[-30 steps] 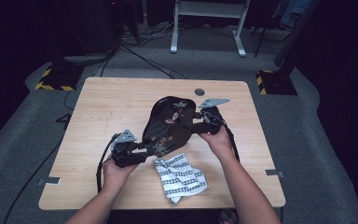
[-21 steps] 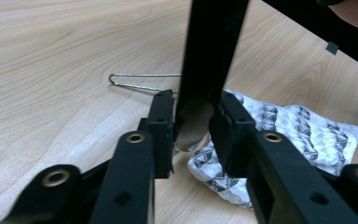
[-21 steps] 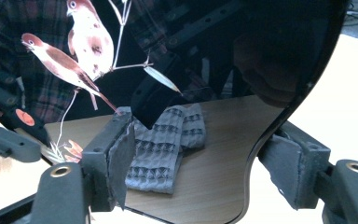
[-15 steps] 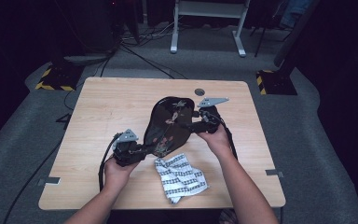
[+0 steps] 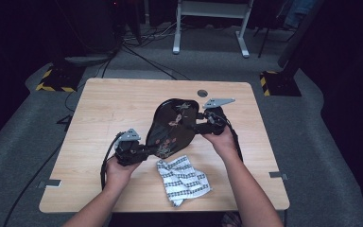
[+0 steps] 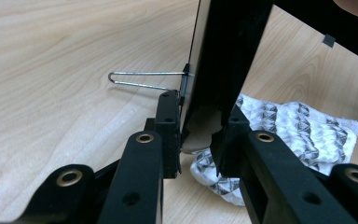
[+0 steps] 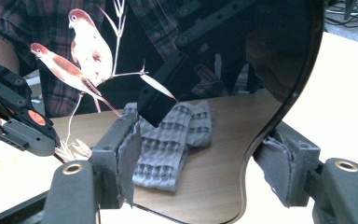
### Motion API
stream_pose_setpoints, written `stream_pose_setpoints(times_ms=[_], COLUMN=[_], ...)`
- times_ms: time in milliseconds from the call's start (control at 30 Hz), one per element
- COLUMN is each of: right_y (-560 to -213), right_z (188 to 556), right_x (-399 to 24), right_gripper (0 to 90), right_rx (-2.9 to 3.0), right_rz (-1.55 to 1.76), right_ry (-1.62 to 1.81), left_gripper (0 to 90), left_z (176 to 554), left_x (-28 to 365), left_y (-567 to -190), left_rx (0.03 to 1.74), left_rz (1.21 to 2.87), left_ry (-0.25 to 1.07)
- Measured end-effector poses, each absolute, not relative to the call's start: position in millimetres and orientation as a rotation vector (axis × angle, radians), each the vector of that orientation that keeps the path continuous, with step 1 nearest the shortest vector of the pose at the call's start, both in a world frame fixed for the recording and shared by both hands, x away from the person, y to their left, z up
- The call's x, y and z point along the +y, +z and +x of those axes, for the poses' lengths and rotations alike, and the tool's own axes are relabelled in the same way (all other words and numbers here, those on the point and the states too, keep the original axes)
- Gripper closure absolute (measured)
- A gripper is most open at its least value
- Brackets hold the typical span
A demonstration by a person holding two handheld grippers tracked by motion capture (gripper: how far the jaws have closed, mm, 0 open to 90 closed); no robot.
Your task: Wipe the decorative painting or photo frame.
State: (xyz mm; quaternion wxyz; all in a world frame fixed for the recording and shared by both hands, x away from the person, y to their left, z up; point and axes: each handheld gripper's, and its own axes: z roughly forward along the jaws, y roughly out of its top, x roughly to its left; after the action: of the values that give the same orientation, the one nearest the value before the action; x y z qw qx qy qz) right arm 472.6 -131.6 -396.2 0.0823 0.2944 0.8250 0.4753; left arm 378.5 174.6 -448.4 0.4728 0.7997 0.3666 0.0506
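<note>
Black lacquer tray (image 5: pixel 172 126), glossy, painted with birds and a branch, sits mid-frame in the high view, held off the table (image 5: pixel 99 109) between the two grippers. Its long axis runs diagonally, lower left to upper right.

Left gripper (image 5: pixel 144 152) is at the tray's lower-left end, jaws clamped together on the rim. The left gripper view confirms it: tray (image 6: pixel 214 60) stands edge-on between the black jaws, both pressing on it, and a wire clip (image 6: pixel 144 79) sticks out from the rim toward the left of the frame.

Right gripper (image 5: pixel 202 124) is at the tray's upper-right end. In the right gripper view the tray (image 7: pixel 191 177) passes between the jaws, which stand wide; they have just been closing. The left pad lies against the glossy face, the right pad looks a little off the rim, so no firm clamp is evident here.

Patterned cloth (image 5: pixel 183 178) lies crumpled on the table at lower centre, just below the tray's lower-left end, nearer the left hand (image 5: pixel 117 171); it also shows at (image 6: pixel 303 135) and mirrored in the tray surface (image 7: pixel 168 140).

Judgement: the tray is carried mainly by the left grip, and the cloth lies below the tray, toward the bottom of the frame, so a wipe means one gripper letting go to fetch it; the right is the looser one.
</note>
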Motion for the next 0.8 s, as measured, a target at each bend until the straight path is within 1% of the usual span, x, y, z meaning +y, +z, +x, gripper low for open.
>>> stream_pose_setpoints(times_ms=[133,300,400,433,500,567,700,800], right_y=[-392.0,-388.2,-385.1,-384.0,-382.7,-381.6,-381.0,-380.2], right_z=[468.4,461.7,456.6,454.9,453.1,449.0,439.7,431.8], right_x=[-135.7,-139.5,-143.9,-145.0,-145.6,-146.7,-148.9,-150.0], right_gripper=[38.5,39.8,45.3,48.8,49.0,50.9,52.8,56.6], right_rx=[2.449,2.423,2.392,2.385,2.384,2.379,2.353,2.308], right_rz=[0.912,0.942,0.976,0.986,1.011,1.020,1.017,1.012], right_ry=[1.421,1.419,1.424,1.408,1.388,1.371,1.381,1.360], left_gripper=[74.5,71.6,69.2,68.3,67.5,65.1,60.6,58.4], left_z=[381.4,387.7,392.5,396.6,398.8,403.1,411.1,417.0], left_x=[179.1,183.8,185.4,186.7,187.8,189.9,189.6,187.4], left_y=[-440.9,-432.9,-430.7,-429.5,-428.9,-429.0,-427.6,-426.3], left_rx=[0.881,0.877,0.878,0.882,0.883,0.892,0.893,0.874], left_rz=[1.939,1.911,1.902,1.883,1.873,1.850,1.857,1.870], left_ry=[0.121,0.130,0.128,0.119,0.116,0.105,0.116,0.122])
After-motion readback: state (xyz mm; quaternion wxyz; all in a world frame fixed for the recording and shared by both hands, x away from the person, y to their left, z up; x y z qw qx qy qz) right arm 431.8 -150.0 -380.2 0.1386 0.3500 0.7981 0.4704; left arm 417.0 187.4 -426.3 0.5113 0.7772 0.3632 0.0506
